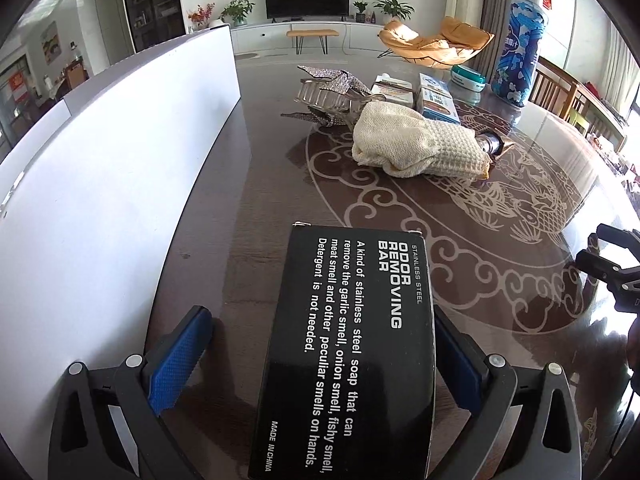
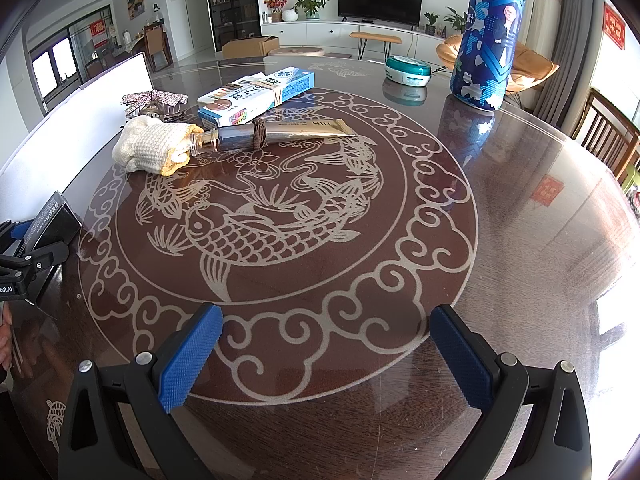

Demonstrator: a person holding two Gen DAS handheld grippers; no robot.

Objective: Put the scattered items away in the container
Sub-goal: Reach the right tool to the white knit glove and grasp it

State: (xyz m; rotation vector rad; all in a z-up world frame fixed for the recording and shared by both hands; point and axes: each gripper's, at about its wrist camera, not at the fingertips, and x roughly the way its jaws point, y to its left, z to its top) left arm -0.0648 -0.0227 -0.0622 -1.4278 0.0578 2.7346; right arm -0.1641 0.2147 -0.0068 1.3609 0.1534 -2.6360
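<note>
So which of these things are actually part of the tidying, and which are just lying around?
Part of the job: white bin, black box between the left tongs, cloth, tube, bundled cartons, sparkly hair clip.
Just there: TV, orange chair, potted plant. Tall blue can and round tin: could be either.

Home living room: beyond the jaws, a wall-mounted television point(image 2: 380, 1) over a white cabinet point(image 2: 344, 34), potted plants point(image 2: 310, 4), orange lounge chair point(image 1: 436, 44), carved fish-pattern dining table point(image 2: 520, 220).
</note>
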